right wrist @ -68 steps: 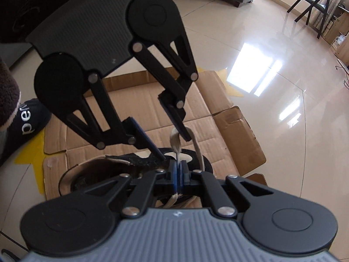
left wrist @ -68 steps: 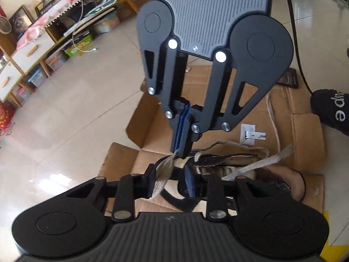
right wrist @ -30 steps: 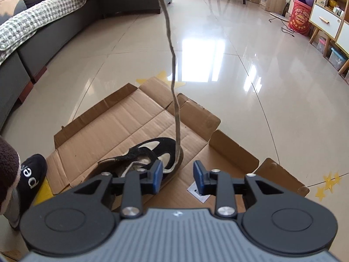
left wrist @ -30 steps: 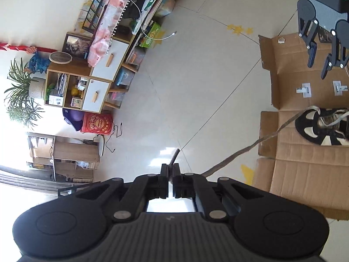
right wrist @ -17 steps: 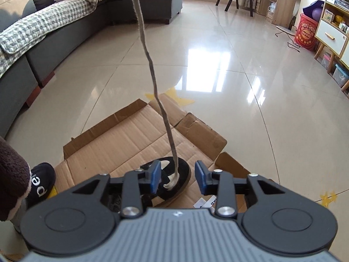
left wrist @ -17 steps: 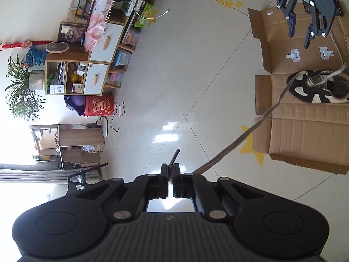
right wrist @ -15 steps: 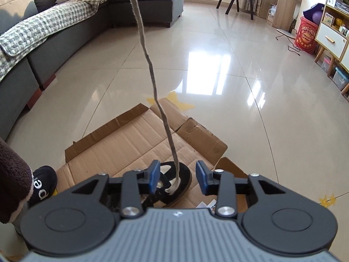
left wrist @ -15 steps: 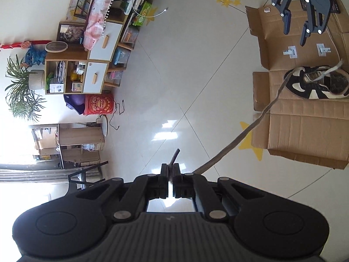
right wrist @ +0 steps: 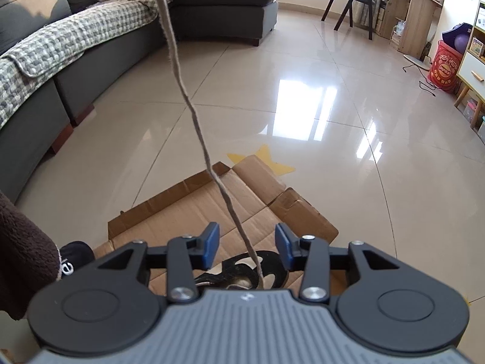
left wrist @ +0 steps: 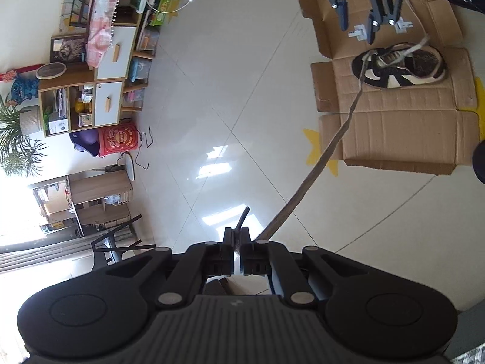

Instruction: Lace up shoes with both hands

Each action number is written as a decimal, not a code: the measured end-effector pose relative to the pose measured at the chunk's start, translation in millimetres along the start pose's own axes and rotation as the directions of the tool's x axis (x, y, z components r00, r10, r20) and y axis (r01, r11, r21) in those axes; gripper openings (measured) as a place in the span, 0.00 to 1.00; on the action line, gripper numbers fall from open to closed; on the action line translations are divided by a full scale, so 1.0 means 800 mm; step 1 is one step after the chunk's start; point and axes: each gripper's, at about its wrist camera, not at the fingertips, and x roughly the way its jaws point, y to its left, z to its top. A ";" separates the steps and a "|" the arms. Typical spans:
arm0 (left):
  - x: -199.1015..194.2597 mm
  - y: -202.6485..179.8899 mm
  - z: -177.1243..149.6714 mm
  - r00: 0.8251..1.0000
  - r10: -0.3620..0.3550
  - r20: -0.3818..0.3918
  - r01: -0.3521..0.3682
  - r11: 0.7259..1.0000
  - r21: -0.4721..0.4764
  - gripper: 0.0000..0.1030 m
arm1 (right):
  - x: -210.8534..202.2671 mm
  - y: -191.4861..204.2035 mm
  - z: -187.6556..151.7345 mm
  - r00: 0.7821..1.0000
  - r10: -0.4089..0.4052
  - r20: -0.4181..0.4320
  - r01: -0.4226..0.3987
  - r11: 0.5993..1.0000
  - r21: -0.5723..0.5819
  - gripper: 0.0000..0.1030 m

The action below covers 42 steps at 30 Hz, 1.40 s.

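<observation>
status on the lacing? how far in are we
Early. Done: one lace end is threaded through the shoe and drawn out long. In hand: the left gripper is shut on that lace, far from the shoe on the cardboard; the right gripper hangs open over the shoe, holding nothing. Left: the remaining eyelets; their number isn't readable here.

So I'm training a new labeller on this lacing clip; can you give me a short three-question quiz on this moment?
1. True or false: the left gripper is shut on the long beige shoelace.
2. The right gripper is: A) open, holding nothing; B) clamped on the lace; C) gripping the black and white sneaker.
3. What does the sneaker rest on?

Key: 1 true. 2 A; the lace passes between its blue pads without being pinched. 3 the flattened brown cardboard box on the tiled floor.
</observation>
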 end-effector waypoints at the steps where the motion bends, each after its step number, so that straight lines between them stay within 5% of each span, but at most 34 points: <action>1: -0.004 -0.004 -0.003 1.000 -0.007 -0.005 0.007 1.000 0.009 0.02 | 0.001 0.002 0.001 1.000 0.001 -0.003 -0.001 1.000 -0.003 0.46; 7: -0.020 -0.023 -0.017 0.999 -0.034 -0.022 0.034 0.999 0.032 0.02 | 0.006 0.014 0.006 1.000 0.018 -0.006 -0.018 1.000 -0.002 0.48; 17: 0.040 -0.038 0.005 0.996 -0.070 0.057 0.070 0.997 -0.008 0.02 | 0.032 0.006 -0.019 0.999 0.044 0.006 -0.044 0.998 0.054 0.49; 23: 0.083 -0.048 0.025 0.990 -0.092 0.107 0.095 0.995 -0.029 0.02 | 0.058 -0.003 -0.047 0.998 0.046 -0.044 -0.043 0.997 0.069 0.64; 40: 0.212 -0.136 0.117 0.929 -0.239 0.284 0.273 0.958 -0.089 0.02 | 0.113 -0.053 -0.088 0.993 0.054 -0.101 -0.034 0.982 0.185 0.64; 42: 0.221 -0.149 0.125 0.920 -0.251 0.302 0.292 0.951 -0.099 0.02 | 0.115 -0.060 -0.087 0.994 0.043 -0.096 -0.023 0.980 0.197 0.57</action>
